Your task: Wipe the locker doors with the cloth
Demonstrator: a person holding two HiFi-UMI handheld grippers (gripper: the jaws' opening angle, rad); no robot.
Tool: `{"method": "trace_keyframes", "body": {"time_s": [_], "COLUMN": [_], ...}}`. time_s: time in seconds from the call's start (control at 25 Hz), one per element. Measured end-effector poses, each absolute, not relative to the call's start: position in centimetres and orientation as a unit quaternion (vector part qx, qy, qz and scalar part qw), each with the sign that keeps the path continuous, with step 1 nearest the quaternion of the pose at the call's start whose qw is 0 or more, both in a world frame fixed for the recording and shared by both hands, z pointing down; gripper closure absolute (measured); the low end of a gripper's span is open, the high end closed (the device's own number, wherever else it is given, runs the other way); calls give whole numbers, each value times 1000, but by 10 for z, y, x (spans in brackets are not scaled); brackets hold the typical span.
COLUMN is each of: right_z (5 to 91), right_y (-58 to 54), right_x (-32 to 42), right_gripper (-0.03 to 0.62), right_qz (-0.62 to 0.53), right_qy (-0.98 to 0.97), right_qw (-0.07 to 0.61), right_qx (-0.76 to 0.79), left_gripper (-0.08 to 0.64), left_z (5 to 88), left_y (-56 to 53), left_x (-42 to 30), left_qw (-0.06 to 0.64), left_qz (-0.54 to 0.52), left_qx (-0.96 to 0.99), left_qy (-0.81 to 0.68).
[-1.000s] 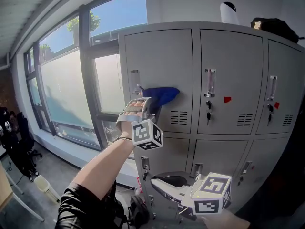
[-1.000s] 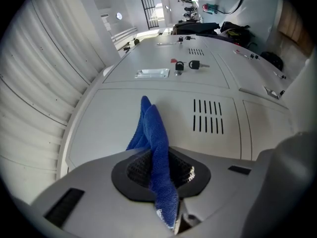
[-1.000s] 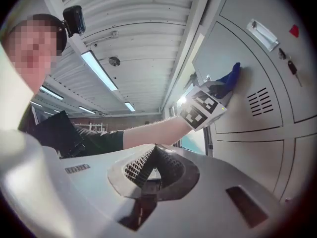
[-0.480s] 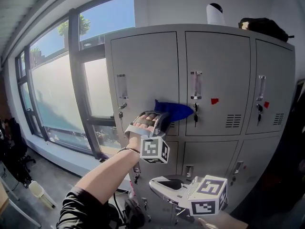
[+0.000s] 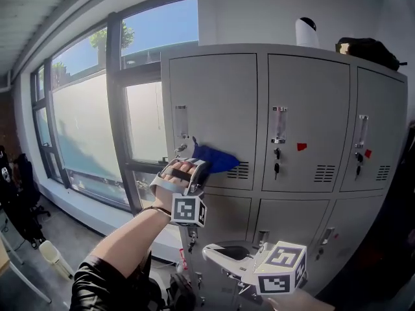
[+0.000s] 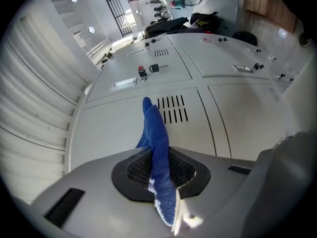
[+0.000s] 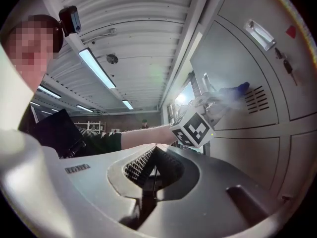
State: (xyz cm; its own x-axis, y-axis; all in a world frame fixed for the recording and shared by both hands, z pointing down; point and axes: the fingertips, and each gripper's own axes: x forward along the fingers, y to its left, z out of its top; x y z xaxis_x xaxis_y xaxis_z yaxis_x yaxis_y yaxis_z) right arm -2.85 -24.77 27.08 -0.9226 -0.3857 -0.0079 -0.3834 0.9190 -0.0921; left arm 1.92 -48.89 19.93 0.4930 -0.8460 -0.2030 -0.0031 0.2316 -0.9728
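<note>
Left of centre in the head view, the left gripper [image 5: 194, 168] is pinching the blue cloth [image 5: 218, 159] between its jaws, holding it against the lower part of the upper-left locker door [image 5: 217, 102], just beside the vent slots [image 5: 239, 170]. At the frame's bottom, the right gripper [image 5: 217, 251] is hovering, its jaws pressed together on nothing.

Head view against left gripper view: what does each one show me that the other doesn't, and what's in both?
Head view only: the window, the black bag on top of the lockers, and the right gripper held low, away from the upper doors. Left gripper view only: the left gripper seen shut on the blue cloth, with a white label at the clamped end. Both: the cloth at the upper-left locker door, beside its vent slots.
</note>
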Motion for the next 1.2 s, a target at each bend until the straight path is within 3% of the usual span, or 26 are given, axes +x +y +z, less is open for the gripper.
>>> {"method": "trace_keyframes", "body": {"time_s": [0.24,0.48,0.96,1.2], "right_z": [274,278,283,287], "right_y": [-245,-247,-251,-251], "right_x": [-41,-30,-9,-8], "right_gripper": [586,586,586,586], "right_qz": [-45,-47,-54,-57], "right_qy": [982,979,973,973], "right_qw": [3,0,1,0], "right_qx": [-185,-199,-224,-225], "left_gripper": [500,500,500,500], "left_z": [198,203,217,236], "left_y": [-510,-516,-478,-468], "left_x": [-20,-3,101,98], "left_qw": [638,595,646,647], "left_qz": [-318,-287,-253,-258], "left_qx": [-549,-603,-620,-629], "left_qy": [437,447,367,344]}}
